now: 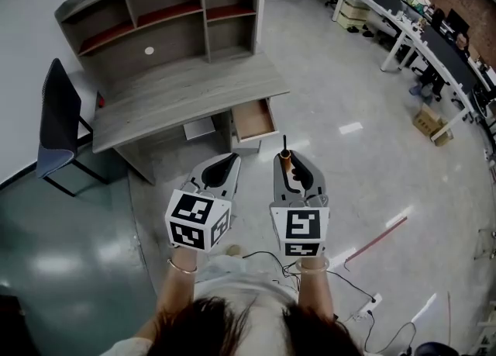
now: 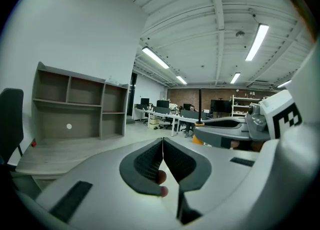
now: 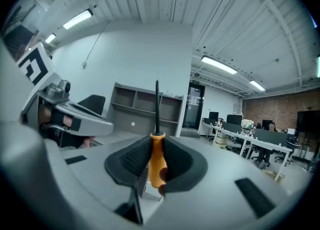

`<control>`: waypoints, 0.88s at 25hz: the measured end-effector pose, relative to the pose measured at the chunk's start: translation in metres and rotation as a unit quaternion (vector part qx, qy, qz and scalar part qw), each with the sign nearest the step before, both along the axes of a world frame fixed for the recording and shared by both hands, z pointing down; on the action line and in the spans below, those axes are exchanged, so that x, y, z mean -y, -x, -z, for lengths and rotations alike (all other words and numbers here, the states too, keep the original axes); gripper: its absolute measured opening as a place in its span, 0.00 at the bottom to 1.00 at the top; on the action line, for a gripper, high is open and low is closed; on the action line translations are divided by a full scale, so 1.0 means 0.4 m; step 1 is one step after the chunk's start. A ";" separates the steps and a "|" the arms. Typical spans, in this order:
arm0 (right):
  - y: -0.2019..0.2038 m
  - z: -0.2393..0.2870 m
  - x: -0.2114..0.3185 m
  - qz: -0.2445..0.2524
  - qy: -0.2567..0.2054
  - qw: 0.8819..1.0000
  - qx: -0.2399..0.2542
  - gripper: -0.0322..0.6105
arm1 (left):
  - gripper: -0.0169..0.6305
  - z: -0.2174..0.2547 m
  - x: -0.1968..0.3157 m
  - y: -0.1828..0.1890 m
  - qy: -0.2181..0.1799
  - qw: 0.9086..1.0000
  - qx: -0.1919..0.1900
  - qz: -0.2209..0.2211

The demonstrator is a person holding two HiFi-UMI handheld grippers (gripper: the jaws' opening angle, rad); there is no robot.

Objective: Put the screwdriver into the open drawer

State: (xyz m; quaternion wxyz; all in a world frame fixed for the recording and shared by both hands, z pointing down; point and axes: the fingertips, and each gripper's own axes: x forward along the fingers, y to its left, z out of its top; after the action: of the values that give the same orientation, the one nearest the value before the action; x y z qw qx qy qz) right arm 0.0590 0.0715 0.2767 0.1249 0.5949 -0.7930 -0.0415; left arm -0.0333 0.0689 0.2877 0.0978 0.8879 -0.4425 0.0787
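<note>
My right gripper (image 1: 292,162) is shut on a screwdriver (image 3: 156,146) with an orange handle; its dark shaft sticks up past the jaws. In the head view the screwdriver (image 1: 284,154) points toward the open drawer (image 1: 253,120), which hangs out from the right end of the grey desk (image 1: 186,95). The drawer looks empty. My left gripper (image 1: 221,170) is shut with nothing between its jaws and sits level with the right one, above the floor in front of the desk. The right gripper (image 2: 235,133) with the screwdriver shows in the left gripper view.
A grey shelf unit (image 1: 167,9) stands on the back of the desk. A dark chair (image 1: 58,122) is at the desk's left. Office desks with monitors (image 1: 418,29) line the far right. Cables and a power strip (image 1: 366,306) lie on the floor.
</note>
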 end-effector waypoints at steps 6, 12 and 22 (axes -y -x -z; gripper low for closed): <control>0.036 -0.010 0.059 -0.013 0.006 1.000 -0.006 0.19 | 0.05 -0.014 0.052 0.050 0.005 1.000 -0.008 -0.005; 0.054 -0.014 0.095 -0.023 0.008 1.000 -0.013 0.19 | 0.05 -0.028 0.097 0.087 0.012 1.000 -0.020 -0.002; 0.050 -0.041 0.177 -0.025 0.016 1.000 -0.011 0.19 | 0.05 -0.052 0.179 0.100 0.020 1.000 -0.020 0.005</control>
State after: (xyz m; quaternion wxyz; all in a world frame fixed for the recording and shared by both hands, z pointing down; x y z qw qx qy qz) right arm 0.0388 0.0006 0.2929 0.1441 0.6116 -0.7773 -0.0324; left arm -0.0735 -0.0028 0.3083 0.1250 0.8849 -0.4433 0.0697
